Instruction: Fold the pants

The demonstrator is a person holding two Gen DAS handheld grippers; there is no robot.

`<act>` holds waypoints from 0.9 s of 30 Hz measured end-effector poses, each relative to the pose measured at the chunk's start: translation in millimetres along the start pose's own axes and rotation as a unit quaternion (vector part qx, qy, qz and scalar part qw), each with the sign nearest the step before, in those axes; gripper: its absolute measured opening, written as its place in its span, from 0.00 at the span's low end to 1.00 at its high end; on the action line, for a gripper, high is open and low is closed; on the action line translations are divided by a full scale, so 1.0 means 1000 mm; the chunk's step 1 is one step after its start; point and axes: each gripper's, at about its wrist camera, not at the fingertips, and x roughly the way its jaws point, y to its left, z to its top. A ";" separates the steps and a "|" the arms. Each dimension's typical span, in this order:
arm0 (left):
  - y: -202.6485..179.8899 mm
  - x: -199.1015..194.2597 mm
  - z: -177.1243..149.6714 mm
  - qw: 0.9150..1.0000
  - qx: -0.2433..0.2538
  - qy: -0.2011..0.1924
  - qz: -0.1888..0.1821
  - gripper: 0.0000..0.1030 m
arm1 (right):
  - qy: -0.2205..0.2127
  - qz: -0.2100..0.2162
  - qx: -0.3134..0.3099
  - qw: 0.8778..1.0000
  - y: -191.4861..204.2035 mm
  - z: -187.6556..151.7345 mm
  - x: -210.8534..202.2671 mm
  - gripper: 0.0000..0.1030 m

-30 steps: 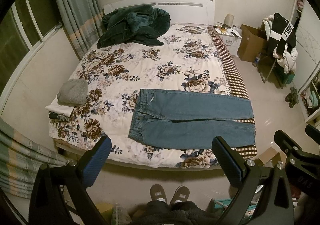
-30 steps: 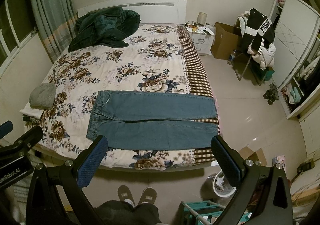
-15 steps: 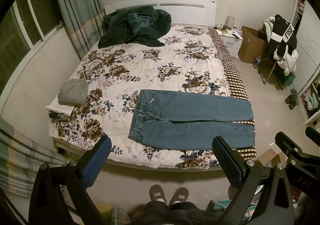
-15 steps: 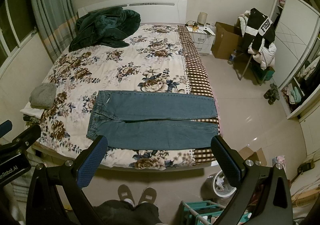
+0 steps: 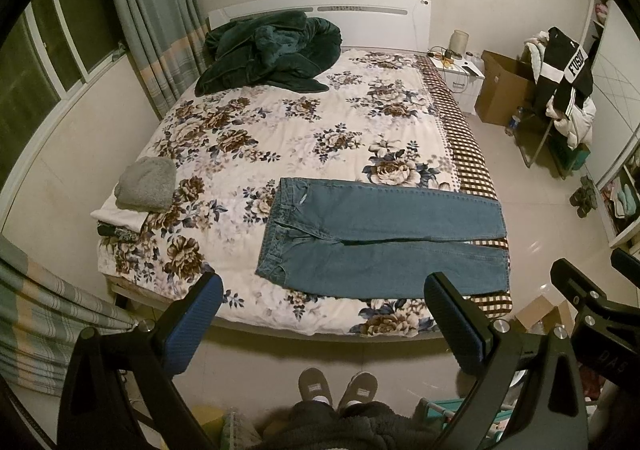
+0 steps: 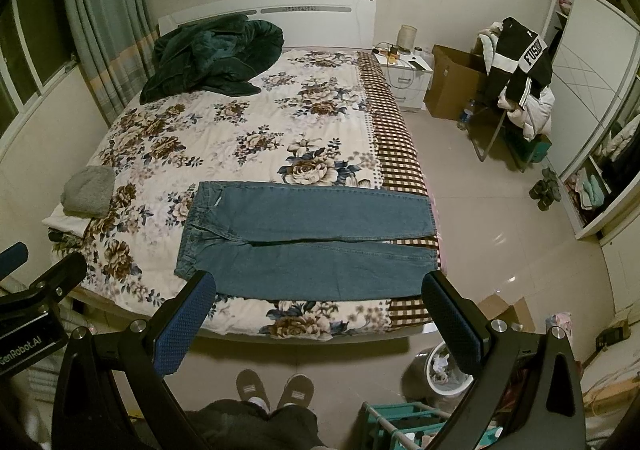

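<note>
Left gripper (image 5: 322,314), black frame with blue-padded fingers: jaws spread wide, holding nothing, raised above the floor short of the bed. Right gripper (image 6: 318,312): same condition, wide open and empty. Blue denim pants (image 5: 380,240) lie flat and unfolded across the near end of the floral-quilted bed (image 5: 248,129), waistband to the left, legs reaching the checked right border. Person's grey slippers (image 6: 274,390) stand below.
</note>
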 end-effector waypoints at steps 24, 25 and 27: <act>-0.029 0.043 0.022 0.999 -0.020 -0.009 0.038 1.00 | 0.024 -0.006 0.021 0.999 -0.014 -0.008 0.064 1.00; -0.029 0.056 0.027 0.999 -0.026 -0.010 0.045 1.00 | 0.023 -0.010 0.024 0.999 -0.017 -0.005 0.073 1.00; -0.030 0.079 0.036 0.998 -0.034 -0.005 0.056 1.00 | 0.024 -0.025 0.031 0.999 -0.027 0.002 0.098 1.00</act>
